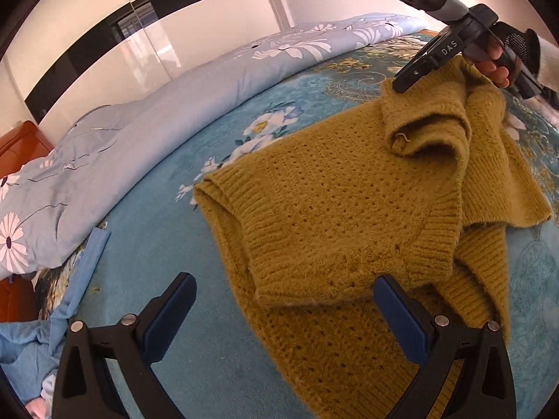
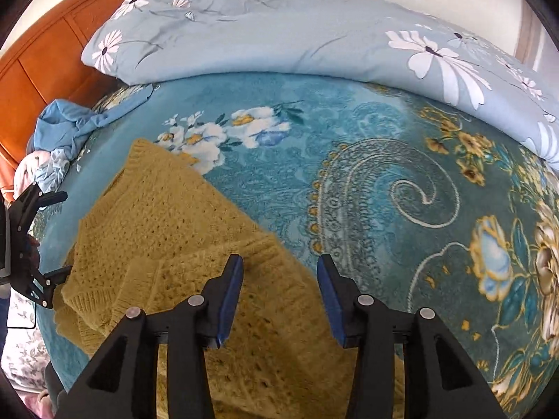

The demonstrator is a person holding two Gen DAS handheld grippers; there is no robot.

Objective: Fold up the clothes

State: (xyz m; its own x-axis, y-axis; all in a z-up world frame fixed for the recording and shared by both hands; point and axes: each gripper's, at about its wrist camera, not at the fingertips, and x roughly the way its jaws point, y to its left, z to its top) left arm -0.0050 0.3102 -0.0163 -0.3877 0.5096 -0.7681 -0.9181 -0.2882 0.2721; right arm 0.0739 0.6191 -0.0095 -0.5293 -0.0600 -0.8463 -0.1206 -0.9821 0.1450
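A mustard-yellow knitted sweater (image 1: 335, 209) lies partly folded on a teal floral blanket (image 1: 167, 244); it also shows in the right wrist view (image 2: 167, 230). My left gripper (image 1: 283, 291) is open and empty, just above the sweater's near ribbed hem. My right gripper (image 2: 279, 269) is open and empty, hovering over the sweater's far edge. In the left wrist view the right gripper (image 1: 408, 80) sits at the top right over a bunched sleeve (image 1: 426, 129). The left gripper (image 2: 49, 234) shows at the left edge of the right wrist view.
A light blue floral duvet (image 2: 279, 35) is piled along the blanket's far side. An orange wooden headboard (image 2: 38, 56) stands behind. A crumpled blue cloth (image 2: 66, 122) lies near the headboard. White glossy wardrobe doors (image 1: 122, 35) line the wall.
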